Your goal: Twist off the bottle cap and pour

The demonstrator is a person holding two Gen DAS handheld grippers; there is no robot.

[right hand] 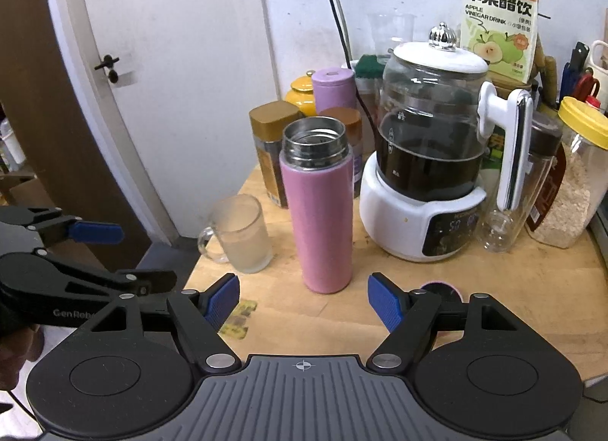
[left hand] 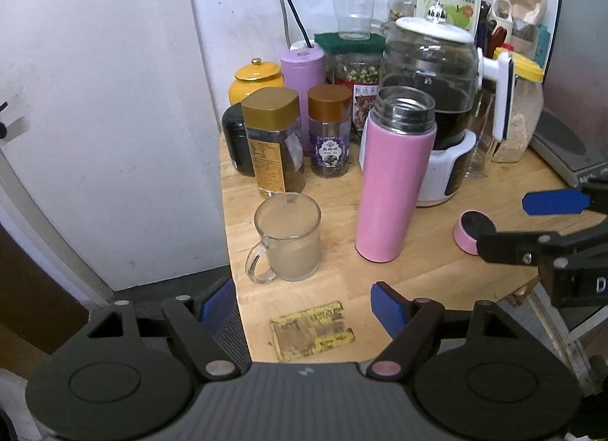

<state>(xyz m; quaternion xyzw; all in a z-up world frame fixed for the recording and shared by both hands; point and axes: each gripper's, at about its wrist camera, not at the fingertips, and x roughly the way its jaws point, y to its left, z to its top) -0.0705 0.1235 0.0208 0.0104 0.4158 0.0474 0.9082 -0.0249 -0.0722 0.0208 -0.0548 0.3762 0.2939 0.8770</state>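
Note:
A pink thermos bottle (left hand: 391, 182) stands upright on the wooden table (left hand: 494, 190) with its steel mouth uncapped; it also shows in the right wrist view (right hand: 319, 213). Its pink cap (left hand: 469, 232) lies on the table to the bottle's right, and shows partly behind my right gripper's finger (right hand: 442, 287). A glass mug (left hand: 287, 239) holding cloudy beige liquid stands left of the bottle (right hand: 239, 233). My left gripper (left hand: 304, 306) is open and empty, in front of mug and bottle. My right gripper (right hand: 304, 300) is open and empty, in front of the bottle.
Behind the bottle stand a glass kettle on a white base (right hand: 429, 175), coffee jars (left hand: 273, 144), a lilac tumbler (left hand: 304, 76), a yellow pot (left hand: 256, 81), a yellow-lidded jar (right hand: 570, 178) and a vinegar-drink carton (right hand: 499, 15). A worn sticker (left hand: 313, 330) lies on the table's front edge.

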